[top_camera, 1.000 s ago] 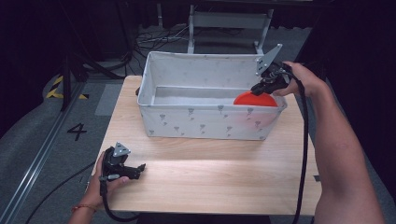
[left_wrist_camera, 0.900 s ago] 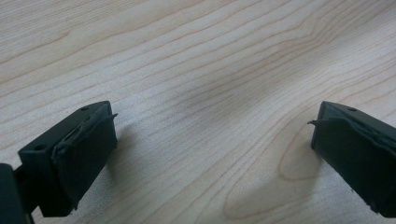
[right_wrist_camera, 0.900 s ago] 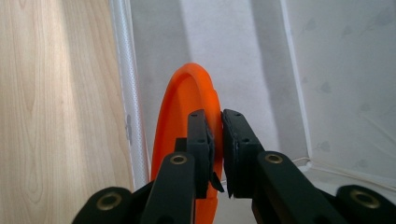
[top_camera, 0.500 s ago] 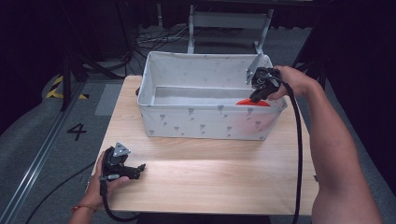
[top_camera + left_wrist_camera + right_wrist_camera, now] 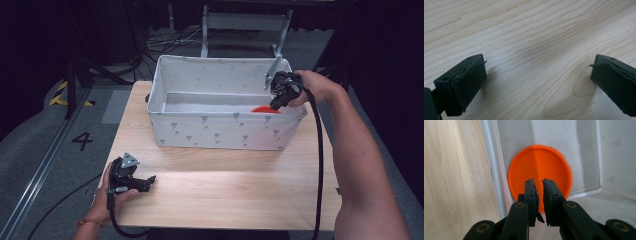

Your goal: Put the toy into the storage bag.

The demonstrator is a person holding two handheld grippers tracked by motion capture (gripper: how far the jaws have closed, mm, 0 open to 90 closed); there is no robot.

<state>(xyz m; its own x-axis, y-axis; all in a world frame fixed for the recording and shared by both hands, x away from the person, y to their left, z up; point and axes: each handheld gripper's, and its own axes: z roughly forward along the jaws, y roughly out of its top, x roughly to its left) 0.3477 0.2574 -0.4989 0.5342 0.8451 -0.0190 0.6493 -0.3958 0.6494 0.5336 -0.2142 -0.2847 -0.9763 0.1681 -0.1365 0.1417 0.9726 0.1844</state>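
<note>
Right gripper (image 5: 539, 185) fingers nearly closed on orange disc (image 5: 540, 171) rim, left gripper (image 5: 537, 72) fingers wide apart, empty

We see a desk (image 5: 225, 185) with a light wood-grain top, lit brightly from above, with a paler glare band across its near half. Around it we see grey carpet floor (image 5: 35, 145). On the floor to the left of the desk, a metal rail (image 5: 45, 165) runs diagonally, with a black number 4 (image 5: 82, 141) marked beside it and yellow-and-black hazard tape (image 5: 62, 92) farther back. Behind the desk we see a grey metal frame (image 5: 245, 25) and loose black cables (image 5: 165, 42) lying on the floor. The surroundings beyond are dark on all sides.
</note>
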